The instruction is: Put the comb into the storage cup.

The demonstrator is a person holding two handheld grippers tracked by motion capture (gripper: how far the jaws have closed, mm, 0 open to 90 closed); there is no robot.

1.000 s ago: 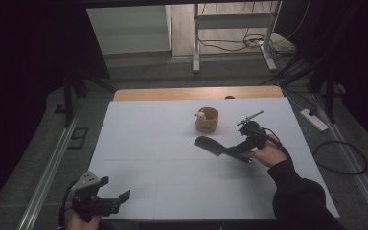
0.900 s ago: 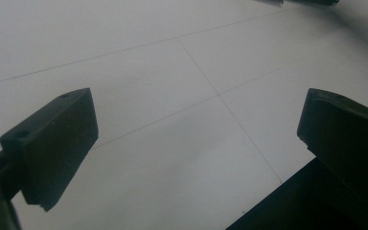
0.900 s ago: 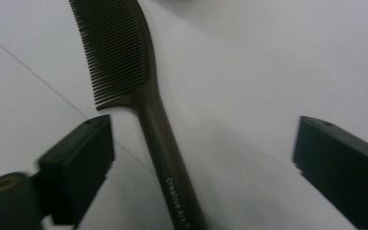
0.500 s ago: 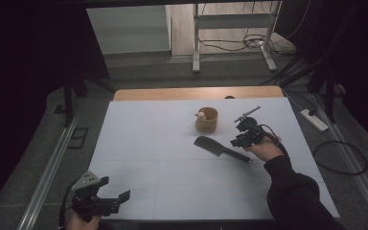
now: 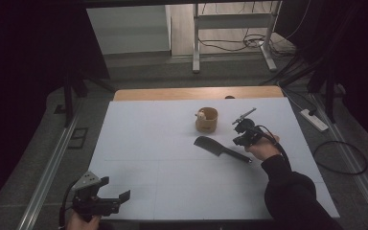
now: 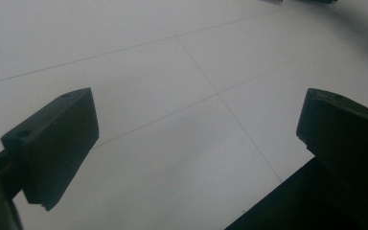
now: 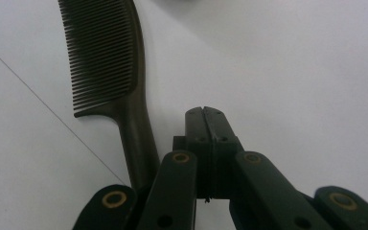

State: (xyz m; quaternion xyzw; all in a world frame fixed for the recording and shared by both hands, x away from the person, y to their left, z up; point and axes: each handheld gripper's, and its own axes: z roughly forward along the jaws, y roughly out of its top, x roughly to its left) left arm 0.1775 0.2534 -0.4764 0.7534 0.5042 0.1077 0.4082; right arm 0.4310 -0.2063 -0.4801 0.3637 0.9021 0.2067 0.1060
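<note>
A dark comb (image 5: 220,149) lies flat on the white table (image 5: 148,143), right of centre, with its teeth end to the left. In the right gripper view the comb (image 7: 108,62) runs up the left side, its handle passing just left of my jaws. My right gripper (image 5: 239,140) hovers by the comb's handle end. Its jaws (image 7: 205,112) are shut together with nothing between them. My left gripper (image 5: 115,188) sits at the near left corner of the table, open. Only bare table lies between its jaws (image 6: 196,129).
A small wooden cup (image 5: 206,120) with something pale inside stands just behind the comb. A wooden strip (image 5: 172,93) edges the table's far side. On the floor to the right lie a power strip (image 5: 314,120) and cables.
My right gripper has come off the comb's handle and drawn a little back and to the right. The comb stays on the table. The left gripper has hardly moved.
</note>
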